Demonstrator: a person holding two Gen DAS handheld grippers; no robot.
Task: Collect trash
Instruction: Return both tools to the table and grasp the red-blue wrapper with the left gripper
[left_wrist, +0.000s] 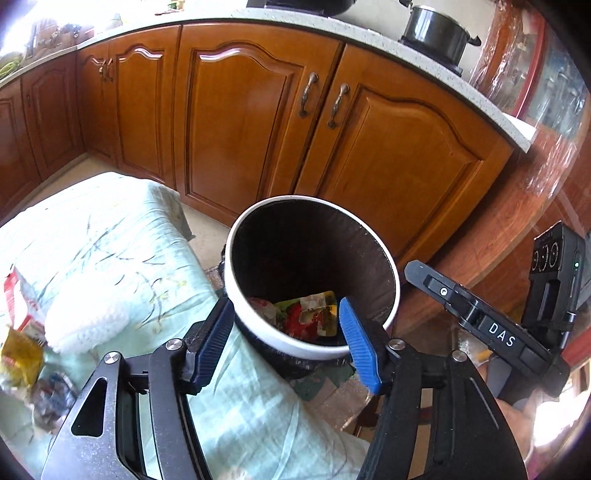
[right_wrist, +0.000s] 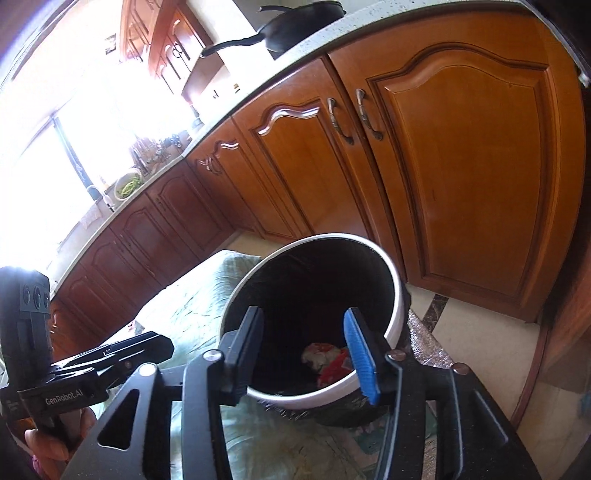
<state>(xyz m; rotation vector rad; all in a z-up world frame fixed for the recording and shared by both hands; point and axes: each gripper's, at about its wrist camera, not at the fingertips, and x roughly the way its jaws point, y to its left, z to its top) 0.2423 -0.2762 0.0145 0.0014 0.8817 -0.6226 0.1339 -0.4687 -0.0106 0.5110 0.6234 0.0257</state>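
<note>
Step in hand, by my reading: drop-off at the bin, both loads apparently let go.

The round white-rimmed waste bin with a black liner stands on the floor at the right edge of the surface covered in pale green floral cloth. Crumpled red, yellow and white wrappers lie at its bottom.

Left gripper: fingers parted, nothing between them, aimed steeply down over the bin's near rim. Right gripper: fingers likewise apart and empty, tilted down into the bin mouth from the right.

Trash not yet collected, left wrist view: a yellow crinkled packet, a red-and-white carton and a crushed bluish wrapper sit at the near left of the cloth, beside a white knitted cloth.

Next move likely calls for swinging the left gripper back left across the cloth, lowering its open fingers over the yellow packet, and pinching a crease; thin film may slip.
</note>
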